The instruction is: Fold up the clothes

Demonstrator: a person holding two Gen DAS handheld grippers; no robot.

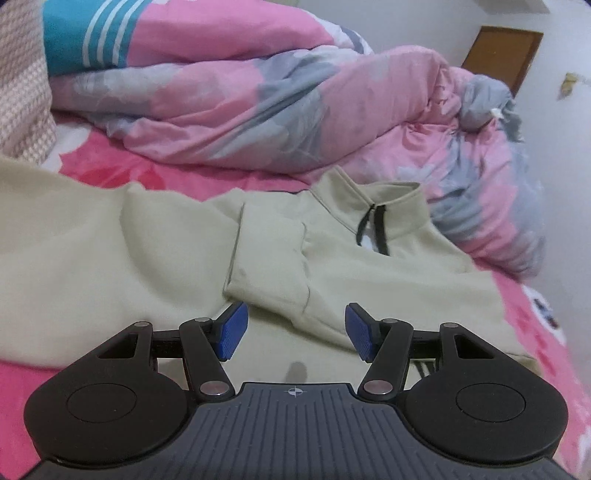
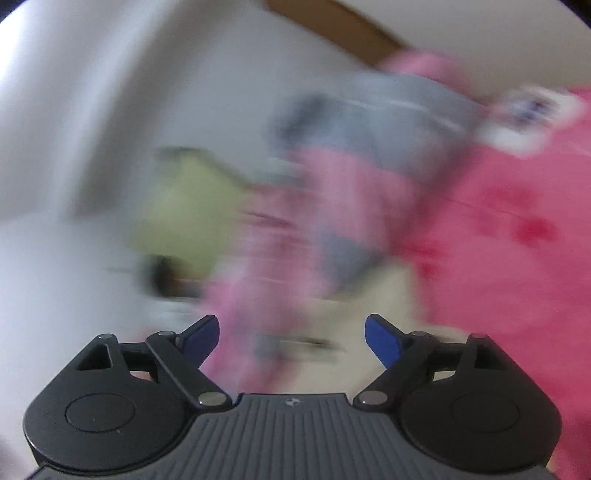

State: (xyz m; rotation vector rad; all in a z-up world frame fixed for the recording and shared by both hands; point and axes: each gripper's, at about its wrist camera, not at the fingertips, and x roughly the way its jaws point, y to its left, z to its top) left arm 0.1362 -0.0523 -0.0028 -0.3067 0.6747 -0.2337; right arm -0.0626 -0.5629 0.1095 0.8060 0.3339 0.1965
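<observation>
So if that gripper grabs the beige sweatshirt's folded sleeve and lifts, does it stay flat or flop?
Probably flops: the sweatshirt lies in soft folds on the bed. Its sleeve looks thick, so it may drape rather than crease sharply. The open left gripper would likely lift only part of it.

No readable text, label, brand or number in my feeds. Only sign I see: small crosshair mark on left gripper (image 1: 295,330) body, same mark on right gripper (image 2: 291,339) body. Right wrist view too blurred to read anything. White stripes on teal fabric (image 1: 98,35), no lettering.
</observation>
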